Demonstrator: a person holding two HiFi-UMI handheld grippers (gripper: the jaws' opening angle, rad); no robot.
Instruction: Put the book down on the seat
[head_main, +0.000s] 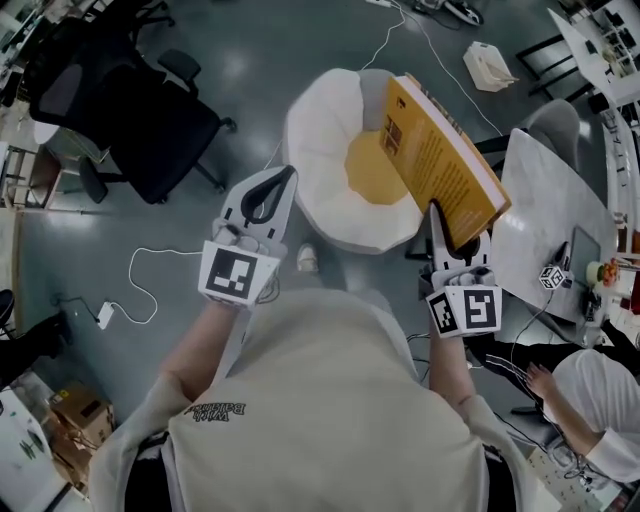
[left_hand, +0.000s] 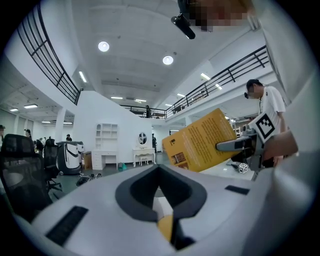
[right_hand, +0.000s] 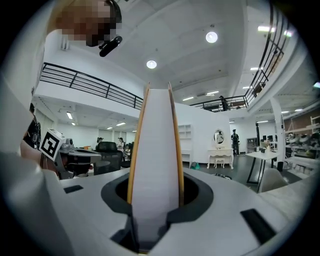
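Note:
A thick book with an orange-yellow cover (head_main: 440, 160) is held up, tilted, over the right side of the seat. My right gripper (head_main: 450, 240) is shut on its lower edge. In the right gripper view the book (right_hand: 155, 145) stands edge-on between the jaws, its white pages facing me. The seat (head_main: 320, 140) is a round white chair with a yellow cushion (head_main: 368, 182), on the floor below and ahead of me. My left gripper (head_main: 284, 178) hangs over the seat's left rim, shut and holding nothing. The left gripper view shows the book (left_hand: 200, 142) to its right.
A black office chair (head_main: 150, 130) stands at the left. A white table (head_main: 550, 210) with a marker cube (head_main: 553, 277) is at the right, and a person (head_main: 595, 400) sits beside it. A white cable (head_main: 150, 270) trails over the grey floor. A white bag (head_main: 488, 65) lies further off.

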